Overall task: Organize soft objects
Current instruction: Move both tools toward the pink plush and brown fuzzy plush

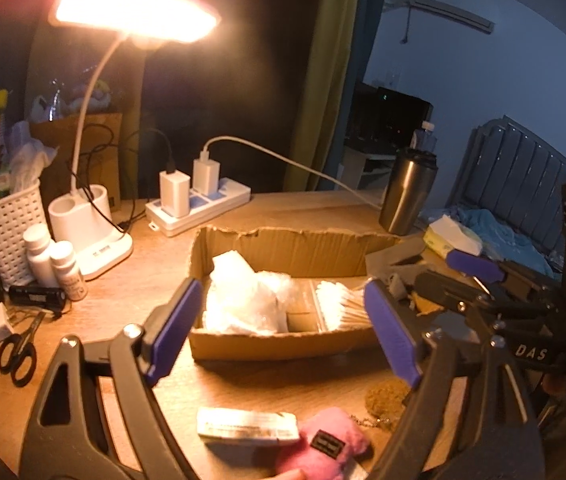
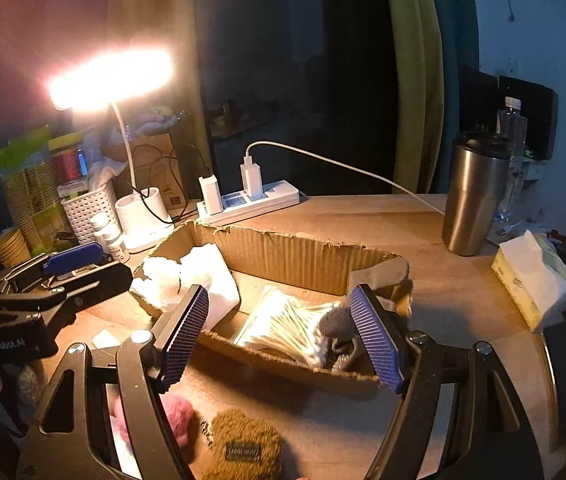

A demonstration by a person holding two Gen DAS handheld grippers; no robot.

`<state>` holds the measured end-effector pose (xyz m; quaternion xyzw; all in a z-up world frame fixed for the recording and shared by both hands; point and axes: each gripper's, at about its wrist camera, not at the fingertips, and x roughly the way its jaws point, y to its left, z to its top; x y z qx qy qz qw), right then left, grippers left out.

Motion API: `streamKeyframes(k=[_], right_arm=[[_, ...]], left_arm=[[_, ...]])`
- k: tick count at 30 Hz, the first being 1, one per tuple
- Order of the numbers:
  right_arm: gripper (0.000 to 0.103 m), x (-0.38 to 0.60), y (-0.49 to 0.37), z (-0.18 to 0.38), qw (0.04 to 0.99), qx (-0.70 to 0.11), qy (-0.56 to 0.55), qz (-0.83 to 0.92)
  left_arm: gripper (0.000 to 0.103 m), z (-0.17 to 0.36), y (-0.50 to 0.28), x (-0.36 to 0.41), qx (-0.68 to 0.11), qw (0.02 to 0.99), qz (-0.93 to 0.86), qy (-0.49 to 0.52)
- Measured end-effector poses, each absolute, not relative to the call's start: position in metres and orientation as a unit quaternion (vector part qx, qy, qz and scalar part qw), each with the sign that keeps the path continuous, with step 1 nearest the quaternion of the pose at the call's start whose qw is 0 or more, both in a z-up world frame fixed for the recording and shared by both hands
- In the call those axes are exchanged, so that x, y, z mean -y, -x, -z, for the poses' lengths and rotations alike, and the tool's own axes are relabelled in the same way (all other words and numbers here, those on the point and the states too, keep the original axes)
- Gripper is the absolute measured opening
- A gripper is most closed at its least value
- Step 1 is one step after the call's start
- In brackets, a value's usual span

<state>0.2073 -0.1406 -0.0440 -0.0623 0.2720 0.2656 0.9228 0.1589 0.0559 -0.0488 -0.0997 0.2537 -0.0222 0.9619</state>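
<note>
soft things sit partly sorted: a cardboard box (image 2: 295, 256) near the middle of the desk (image 2: 363, 216) holds white padding (image 1: 243, 300) at its left end, a bag of cotton swabs (image 2: 287, 328) in the middle and a grey sock (image 2: 339, 324) at its right end. a pink plush (image 1: 323, 444) and an olive plush (image 2: 243, 444) lie on the desk near its front edge. left gripper (image 1: 283, 332) and right gripper (image 2: 283, 336) hover before the box, jaws released, nothing between them. a lit lamp (image 1: 95, 236) stands at the back left, a steel tumbler (image 2: 471, 196) back right.
</note>
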Motion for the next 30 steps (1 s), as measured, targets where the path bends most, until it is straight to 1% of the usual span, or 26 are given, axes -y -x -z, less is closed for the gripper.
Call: streamKeyframes(k=[15,30], right_arm=[[0.077,0.156,-0.165,0.037,0.924,-0.262,0.06,-0.271],[0.077,0.161,-0.15,0.068,0.912,-0.302,0.066,-0.27]], left_arm=[[0.085,0.04,-0.12,-0.041,-0.251,0.964,0.019,0.088],[0.085,0.067,-0.108,-0.031,-0.292,0.952,0.02,0.091]])
